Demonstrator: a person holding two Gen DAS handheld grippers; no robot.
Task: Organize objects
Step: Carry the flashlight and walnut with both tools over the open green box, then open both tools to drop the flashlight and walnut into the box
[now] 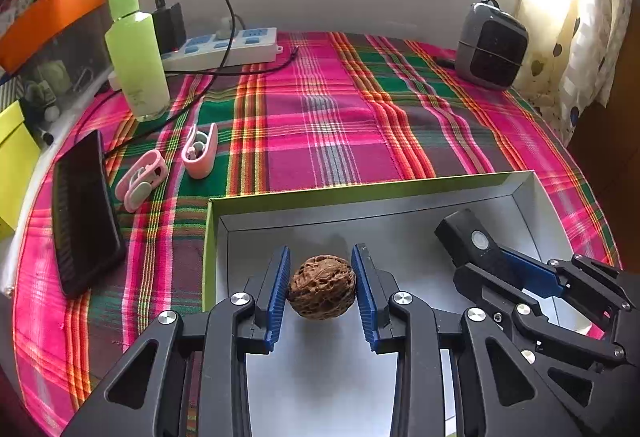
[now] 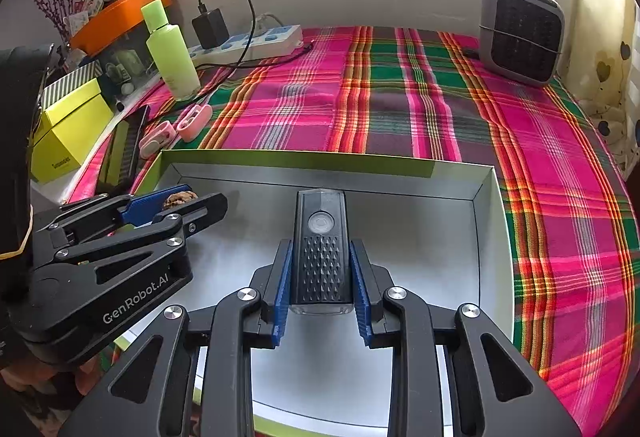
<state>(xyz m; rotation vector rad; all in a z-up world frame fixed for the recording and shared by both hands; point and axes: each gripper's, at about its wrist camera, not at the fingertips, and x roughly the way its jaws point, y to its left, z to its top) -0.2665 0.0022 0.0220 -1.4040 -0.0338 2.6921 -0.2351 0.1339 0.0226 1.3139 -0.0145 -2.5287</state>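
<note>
My left gripper (image 1: 322,265) is shut on a brown walnut (image 1: 321,287), held over the grey floor of an open box (image 1: 400,187) with a green rim. My right gripper (image 2: 320,253) is shut on a black bike light (image 2: 320,249) with a round button, over the same box (image 2: 360,161). In the left wrist view the right gripper (image 1: 496,261) comes in from the right with the light (image 1: 474,241) in it. From the right wrist, the left gripper (image 2: 176,203) shows at the left with the walnut (image 2: 180,197) partly hidden between its fingers.
The box sits on a pink and green plaid cloth (image 1: 320,125). To the left lie a black phone (image 1: 86,213) and two pink earbud cases (image 1: 200,151). Behind stand a green bottle (image 1: 136,45), a power strip (image 1: 228,47) with charger, and a grey heater (image 1: 490,45).
</note>
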